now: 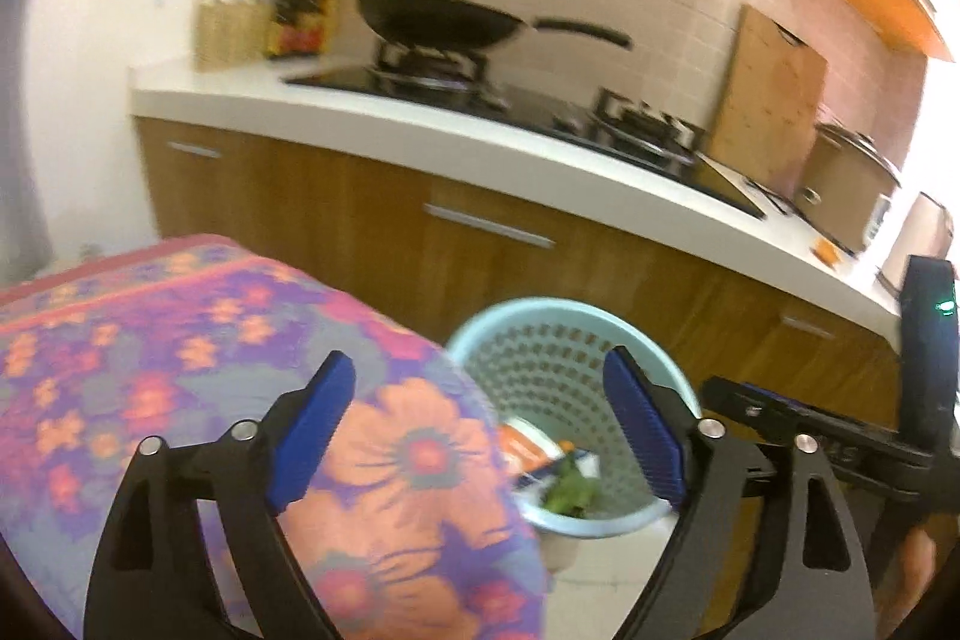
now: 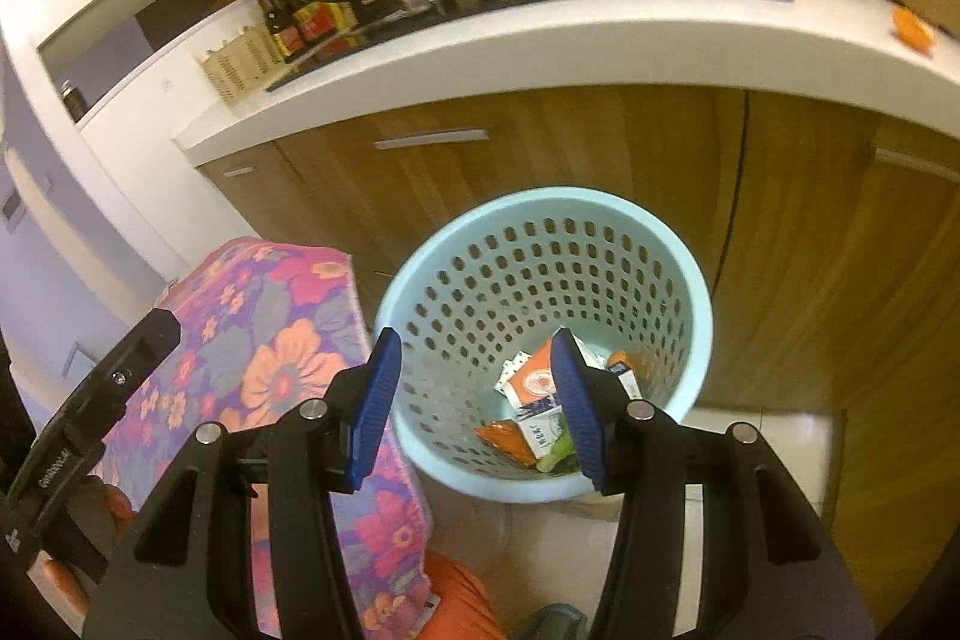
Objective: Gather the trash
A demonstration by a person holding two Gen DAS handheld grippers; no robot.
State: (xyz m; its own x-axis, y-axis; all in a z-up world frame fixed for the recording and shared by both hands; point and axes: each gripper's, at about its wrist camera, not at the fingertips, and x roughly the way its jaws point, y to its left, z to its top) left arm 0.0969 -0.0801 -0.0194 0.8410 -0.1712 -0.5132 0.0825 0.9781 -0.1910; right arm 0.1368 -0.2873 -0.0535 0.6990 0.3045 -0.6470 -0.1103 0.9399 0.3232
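Left tool (image 1: 480, 430) jaws spread wide, empty; right tool (image 2: 474, 409) jaws parted, empty, tilted downward.

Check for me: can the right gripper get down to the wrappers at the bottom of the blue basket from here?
Probably yes. The right gripper is open and empty above the blue basket, whose mouth is uncovered, so nothing blocks the wrappers.

You see a pale blue perforated basket (image 2: 543, 244) holding orange and white wrappers (image 2: 531, 385) and something green (image 2: 555, 451), a purple cloth (image 1: 180, 340) with orange and pink flowers, brown wood-grain cabinets (image 2: 540, 142), and a black wok (image 1: 441, 19).
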